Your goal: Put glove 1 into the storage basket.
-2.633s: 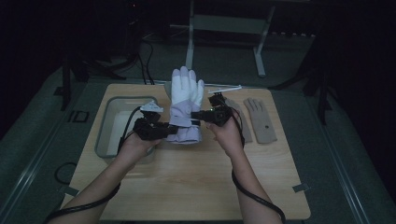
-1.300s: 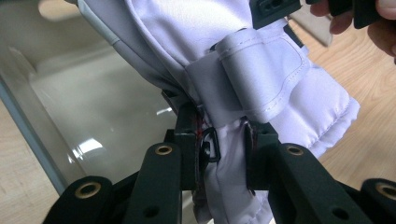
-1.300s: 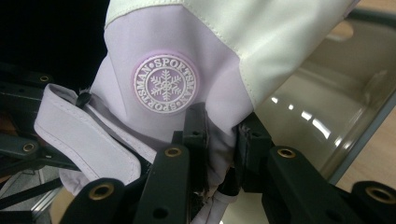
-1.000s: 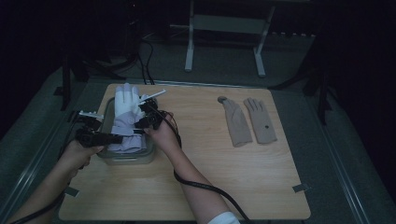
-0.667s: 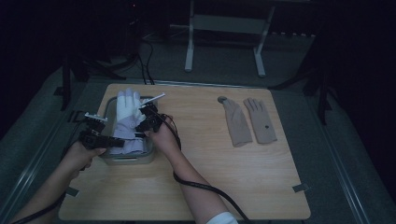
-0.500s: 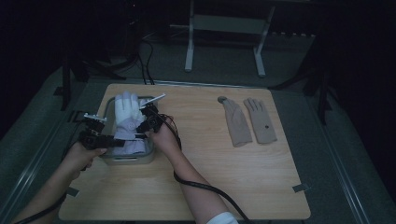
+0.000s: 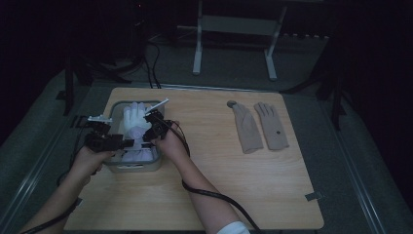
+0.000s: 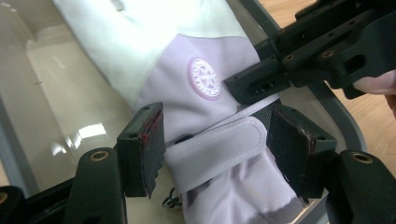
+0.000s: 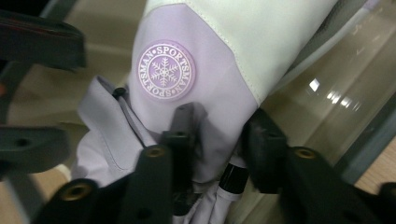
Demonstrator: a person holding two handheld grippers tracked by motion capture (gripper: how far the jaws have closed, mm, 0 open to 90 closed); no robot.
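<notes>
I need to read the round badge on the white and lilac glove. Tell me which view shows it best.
The right gripper view: the badge sits close and sharp, with a snowflake ringed by SPORTSMAN lettering. The left gripper view shows it smaller and angled, lettering unreadable. In the high view the glove lies in the tray, badge too small to tell.

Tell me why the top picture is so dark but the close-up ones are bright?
High view: dim room light, so the white glove in the bin and the wooden table look murky. Left gripper view: bright, with glare spots on the bin wall. Right gripper view: the snowflake badge is sharp, the near jaws blurred.
</notes>
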